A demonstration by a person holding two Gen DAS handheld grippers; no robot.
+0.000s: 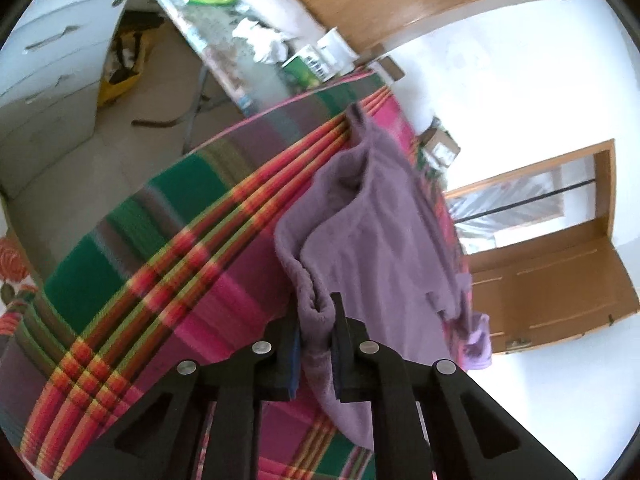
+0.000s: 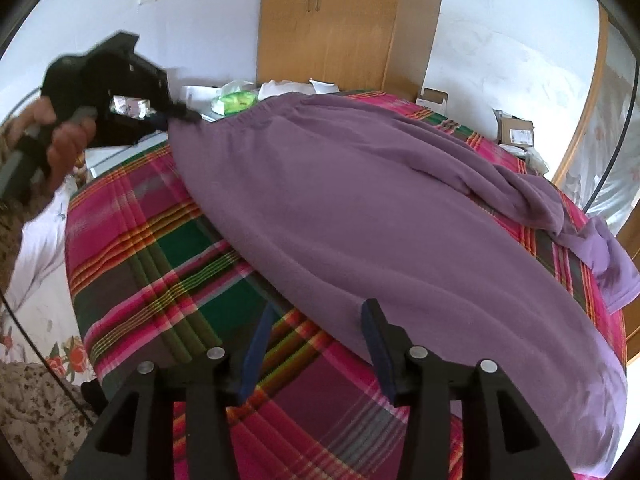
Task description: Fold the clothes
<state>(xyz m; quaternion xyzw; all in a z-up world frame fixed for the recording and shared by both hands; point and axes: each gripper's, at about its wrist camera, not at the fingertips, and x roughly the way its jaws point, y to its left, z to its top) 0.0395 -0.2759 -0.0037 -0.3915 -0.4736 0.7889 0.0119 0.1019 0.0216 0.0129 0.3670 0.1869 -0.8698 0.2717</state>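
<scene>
Purple sweatshirt [image 2: 360,208] lies spread on the checked blanket [image 2: 160,272] on the bed. The left gripper [image 1: 318,332] pinches a bunched edge of it tight. The right gripper [image 2: 320,344] has its fingers apart, right by the near edge, holding nothing.

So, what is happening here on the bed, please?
A person is folding a purple garment spread on a bed with a plaid cover, holding a gripper in each hand. The left gripper is shut on a bunched edge of the garment. The right gripper is open, its fingers hanging over the cover at the garment's near edge, gripping nothing yet. No fold is made so far; one sleeve lies crumpled at the far side.
</scene>
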